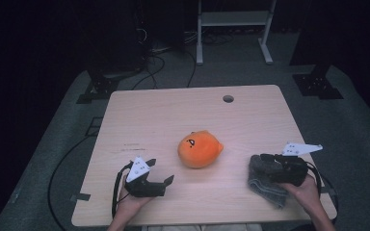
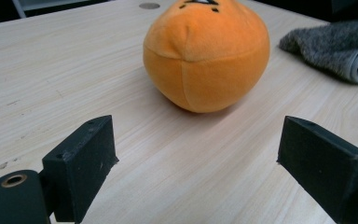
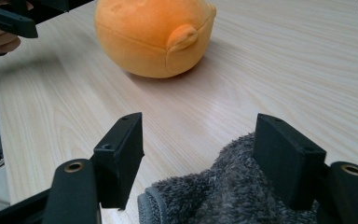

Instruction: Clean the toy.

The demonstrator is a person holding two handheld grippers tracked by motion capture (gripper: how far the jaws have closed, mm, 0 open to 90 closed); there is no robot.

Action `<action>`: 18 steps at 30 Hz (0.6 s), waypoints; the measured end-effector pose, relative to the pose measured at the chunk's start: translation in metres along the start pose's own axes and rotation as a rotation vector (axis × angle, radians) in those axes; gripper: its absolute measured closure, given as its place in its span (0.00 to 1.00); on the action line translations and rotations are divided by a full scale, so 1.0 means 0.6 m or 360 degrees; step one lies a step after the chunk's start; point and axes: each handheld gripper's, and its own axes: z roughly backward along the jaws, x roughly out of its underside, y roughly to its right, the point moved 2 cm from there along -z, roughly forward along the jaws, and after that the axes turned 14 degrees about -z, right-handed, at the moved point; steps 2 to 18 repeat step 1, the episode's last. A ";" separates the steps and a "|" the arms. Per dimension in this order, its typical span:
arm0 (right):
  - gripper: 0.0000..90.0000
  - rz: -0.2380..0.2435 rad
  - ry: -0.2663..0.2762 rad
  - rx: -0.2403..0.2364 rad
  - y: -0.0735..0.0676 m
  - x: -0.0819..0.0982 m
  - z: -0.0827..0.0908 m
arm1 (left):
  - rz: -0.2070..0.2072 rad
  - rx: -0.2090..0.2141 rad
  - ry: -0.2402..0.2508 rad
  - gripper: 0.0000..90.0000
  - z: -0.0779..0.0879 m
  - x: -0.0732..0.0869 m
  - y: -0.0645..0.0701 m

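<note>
Plush toy point(image 1: 199, 149) sits mid-table, bare wood around; left claw point(image 1: 160, 172) spread, right claw point(image 1: 264, 159) spread over cloth point(image 1: 266, 182).

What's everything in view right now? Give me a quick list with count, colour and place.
Plush toy: one, orange with a small black face, table centre.
Towel: one, grey, crumpled at the table's right front, under the right gripper.
Table: one, light wood, with a round hole near its far edge.
Frame: one, white, on the floor beyond the table.
Cables: several, black, on the grey floor behind the table.
Left gripper: one, black, front left, jaws open toward the toy.
Right gripper: one, black, jaws open over the towel.
Hands: two, at the near edge.
</note>
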 end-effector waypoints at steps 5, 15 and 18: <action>0.36 -0.0007 0.0000 0.0007 0.000 0.001 0.000 | 0.0002 -0.0010 -0.0006 0.12 -0.001 0.001 -0.001; 0.36 -0.0007 0.0000 0.0007 0.000 0.001 0.000 | 0.0002 -0.0010 -0.0006 0.12 -0.001 0.001 -0.001; 0.36 -0.0007 0.0000 0.0007 0.000 0.001 0.000 | 0.0002 -0.0010 -0.0006 0.12 -0.001 0.001 -0.001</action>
